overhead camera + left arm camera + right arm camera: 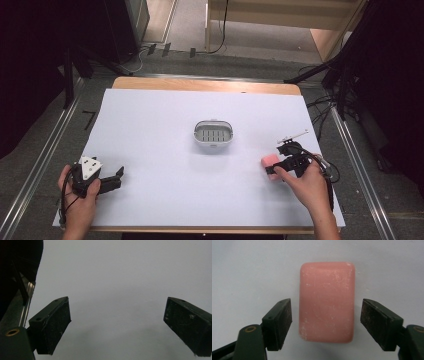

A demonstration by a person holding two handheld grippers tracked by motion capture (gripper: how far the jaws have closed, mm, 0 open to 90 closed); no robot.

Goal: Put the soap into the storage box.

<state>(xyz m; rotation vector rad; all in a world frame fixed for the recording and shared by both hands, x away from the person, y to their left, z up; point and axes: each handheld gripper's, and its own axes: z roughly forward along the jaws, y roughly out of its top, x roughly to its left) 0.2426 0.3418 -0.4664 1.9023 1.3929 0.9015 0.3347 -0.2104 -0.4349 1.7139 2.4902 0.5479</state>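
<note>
A pink bar of soap (327, 301) lies flat on the white sheet, at the right side of the table (270, 161). My right gripper (325, 318) is open, its two jaws standing on either side of the bar with small gaps, not touching it; in the high view this gripper (276, 167) sits right at the soap. A white oval soap dish (213, 134) with a slotted grey inside stands at the middle of the sheet. My left gripper (119, 178) rests open at the front left, and in its own view (117, 326) nothing lies between the jaws.
The white sheet (165, 180) covers most of the wooden table. A small white stick-like piece (293, 136) lies beyond the right gripper. Metal rails (45, 160) run along both sides of the table, with dark stands and cables behind.
</note>
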